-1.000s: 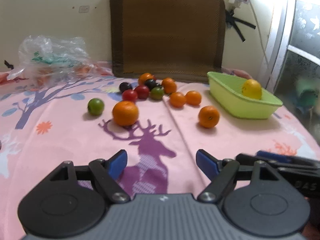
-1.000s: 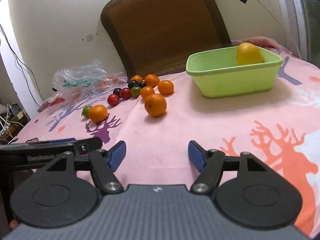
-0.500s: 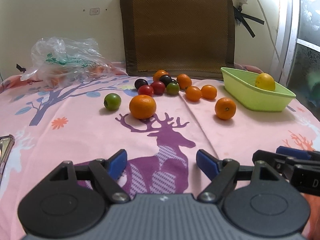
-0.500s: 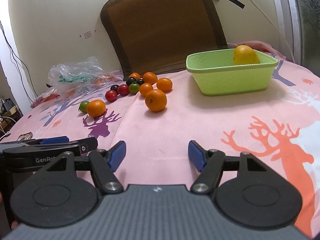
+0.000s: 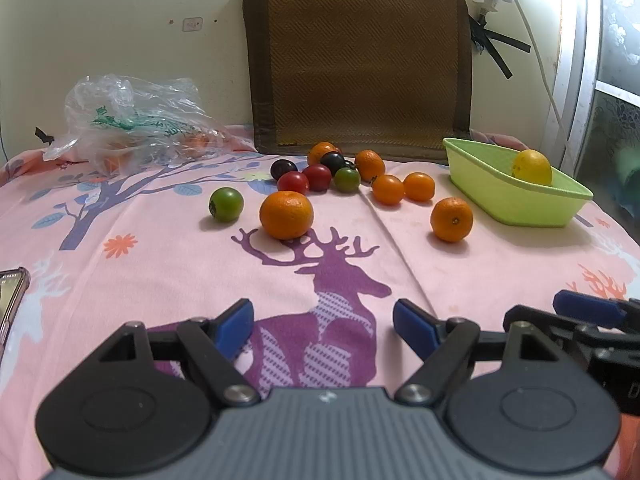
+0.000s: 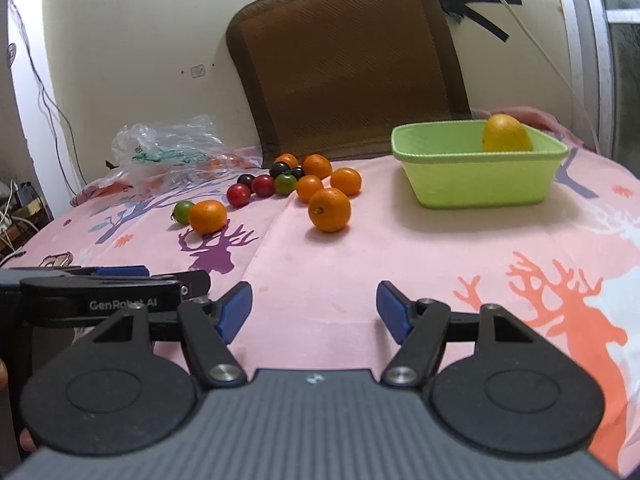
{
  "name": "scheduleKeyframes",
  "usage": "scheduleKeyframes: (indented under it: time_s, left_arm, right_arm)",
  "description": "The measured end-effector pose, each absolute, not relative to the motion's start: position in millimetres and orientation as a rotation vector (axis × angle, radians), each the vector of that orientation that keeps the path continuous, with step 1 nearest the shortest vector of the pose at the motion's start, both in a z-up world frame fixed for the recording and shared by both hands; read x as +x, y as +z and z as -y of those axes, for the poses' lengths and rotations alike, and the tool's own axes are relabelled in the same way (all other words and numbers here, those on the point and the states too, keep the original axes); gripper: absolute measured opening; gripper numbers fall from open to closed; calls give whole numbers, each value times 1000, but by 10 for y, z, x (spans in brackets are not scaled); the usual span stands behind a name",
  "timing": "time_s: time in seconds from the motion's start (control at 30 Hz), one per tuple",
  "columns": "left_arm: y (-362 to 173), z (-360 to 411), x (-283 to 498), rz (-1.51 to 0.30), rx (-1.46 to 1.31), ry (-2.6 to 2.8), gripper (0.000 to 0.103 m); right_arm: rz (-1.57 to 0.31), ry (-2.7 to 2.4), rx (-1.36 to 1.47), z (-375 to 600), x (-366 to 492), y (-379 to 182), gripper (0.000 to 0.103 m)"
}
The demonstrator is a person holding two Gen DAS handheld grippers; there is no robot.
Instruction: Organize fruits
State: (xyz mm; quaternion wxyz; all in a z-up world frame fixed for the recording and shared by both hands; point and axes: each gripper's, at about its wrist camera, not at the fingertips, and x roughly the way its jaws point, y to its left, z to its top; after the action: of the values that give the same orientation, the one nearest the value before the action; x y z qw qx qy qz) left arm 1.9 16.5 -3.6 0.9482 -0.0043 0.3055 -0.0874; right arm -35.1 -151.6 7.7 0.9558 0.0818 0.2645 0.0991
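Loose fruit lies on a pink deer-print cloth: a large orange, a second orange, a green tomato, and a cluster of red, dark and green tomatoes with small oranges behind. A green basket at the right holds a yellow fruit. My left gripper is open and empty, near the front. My right gripper is open and empty too, well short of the fruit.
A crumpled clear plastic bag sits at the back left. A brown woven chair back stands behind the fruit. A phone lies at the left edge. Cables hang on the wall at the right.
Both grippers' views have shifted slightly: the left one turned so the fruit sits more to the right, and the right one tilted a little. Both stay open; no fruit moved.
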Motion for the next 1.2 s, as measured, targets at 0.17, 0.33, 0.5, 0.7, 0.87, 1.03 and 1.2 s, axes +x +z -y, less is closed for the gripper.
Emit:
scheduleKeyframes:
  time_s: [0.17,0.33,0.5,0.7,0.87,1.03,1.2]
  left_arm:
    - [-33,-172,21,-620,-15,-179,80]
    - [-34,-183,14,-616,-31,-182,80]
    - [-31,-213,-8,-603,-64,-194,80]
    - [-21,-231,-45,-578,-88,-211,80]
    - [-22,-259,-45,-575,-117,-235,80]
    - [-26,-306,-49,-573,-155,-257,80]
    - [-30,-374,10,-602,-201,-280,78]
  right_arm:
    - [-528,198,161,1501,-360,82,71]
    - [-524,187,170,1507,-365,79,71]
    - [-528,183,175,1506,-356,75,71]
    - [-549,169,215,1577,-314,53,70]
    - [-567,150,217,1573,-272,40,66]
    - [-578,132,195,1542,-248,34,60]
    - [-579,123,173,1533,-239,44,51]
